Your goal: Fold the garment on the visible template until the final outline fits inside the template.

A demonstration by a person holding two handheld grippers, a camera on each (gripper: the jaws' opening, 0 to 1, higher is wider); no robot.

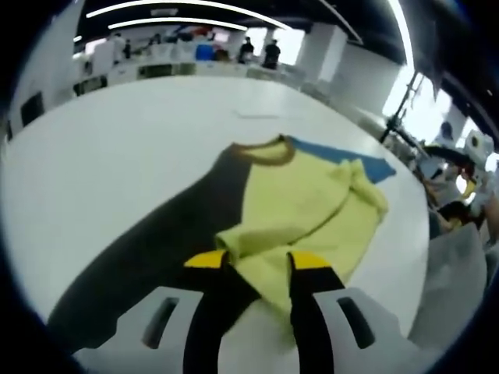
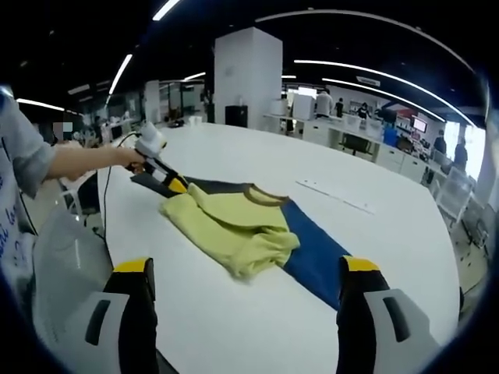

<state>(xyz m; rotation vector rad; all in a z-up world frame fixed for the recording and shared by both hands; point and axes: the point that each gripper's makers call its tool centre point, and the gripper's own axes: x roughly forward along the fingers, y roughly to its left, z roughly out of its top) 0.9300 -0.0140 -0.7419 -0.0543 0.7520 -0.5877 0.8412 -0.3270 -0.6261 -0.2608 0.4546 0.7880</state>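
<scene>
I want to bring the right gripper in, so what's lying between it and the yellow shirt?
Nothing: in the right gripper view, bare white table runs from the open right gripper to the yellow shirt.

A broad white counter (image 2: 234, 312) fills the foreground in both views. A thin pale strip (image 2: 337, 197) lies flat on it. Behind stands a white pillar (image 2: 247, 78), with desks (image 2: 351, 134) and people (image 1: 271, 53) far off. Long ceiling lights (image 2: 374, 70) run overhead. Chairs (image 2: 456, 204) stand near the counter's edge.
</scene>
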